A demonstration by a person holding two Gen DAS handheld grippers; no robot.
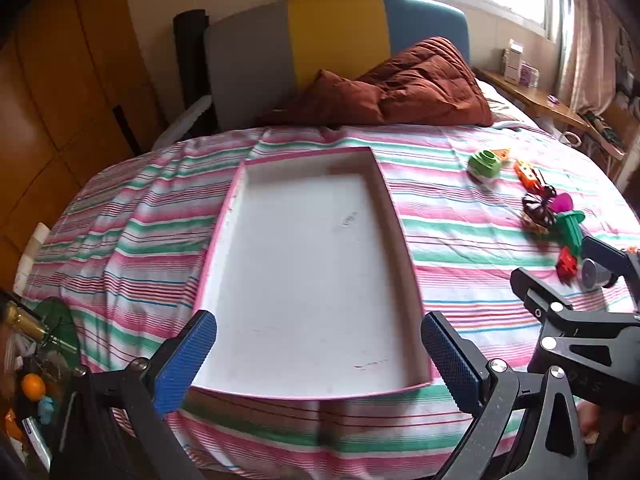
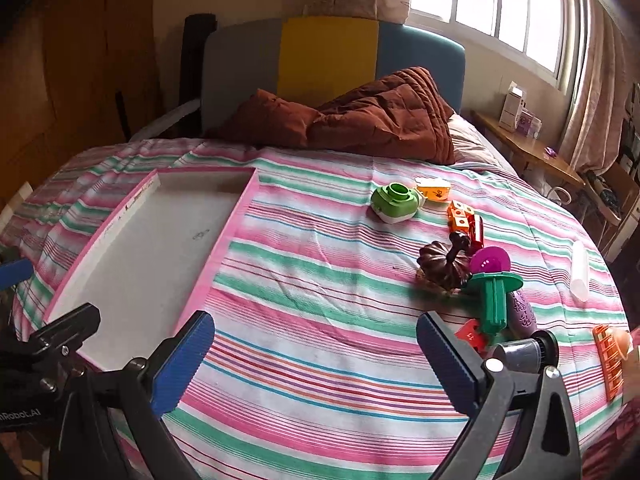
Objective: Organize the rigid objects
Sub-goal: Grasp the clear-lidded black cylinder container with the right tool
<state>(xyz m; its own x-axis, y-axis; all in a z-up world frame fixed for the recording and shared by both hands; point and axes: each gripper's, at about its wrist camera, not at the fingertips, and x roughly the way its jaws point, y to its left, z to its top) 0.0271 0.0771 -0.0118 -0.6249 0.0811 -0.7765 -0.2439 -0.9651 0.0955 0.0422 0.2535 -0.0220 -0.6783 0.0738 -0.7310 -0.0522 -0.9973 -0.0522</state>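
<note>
- A bedroom: a bed (image 1: 120, 240) under a pink, green and white striped sheet, with a grey, yellow and blue headboard (image 1: 336, 44), a rust-brown quilt (image 1: 420, 84) bunched at its head, and a bright window (image 2: 492, 4) on the right.
- The left hand-held gripper (image 1: 318, 356) hangs over the near end of the bed with its blue-padded fingers (image 1: 186, 360) spread wide and nothing between them.
- Just past those fingers lies a shallow pink-edged box (image 1: 400, 216) with a white floor, flat on the sheet and holding nothing; its near wall sits between the two pads.
- The right hand-held gripper (image 2: 316, 354) is likewise wide open and empty, poised above bare striped sheet to the right of the box (image 2: 236, 224).
- Close beside its right finger sit a grey cylinder (image 2: 520, 354) and a small red piece (image 2: 474, 334).
- Just beyond them lies a cluster touching or overlapping: a green plunger-shaped toy (image 2: 494, 300) with a magenta dome (image 2: 489, 261) at its far end, a purple patterned piece (image 2: 522, 312), and a dark brown ribbed shell-like thing (image 2: 442, 264).
- Farther up the sheet are an orange-and-red block toy (image 2: 466, 218), a green and white round toy (image 2: 394, 202) and, right behind it, a small orange and white piece (image 2: 434, 190).
- At the right edge lie an orange grid-like toy (image 2: 610, 356) and a translucent white tube (image 2: 580, 270).
- Beside the bed under the window stands a wooden worktop (image 2: 532, 152) carrying small boxes.
</note>
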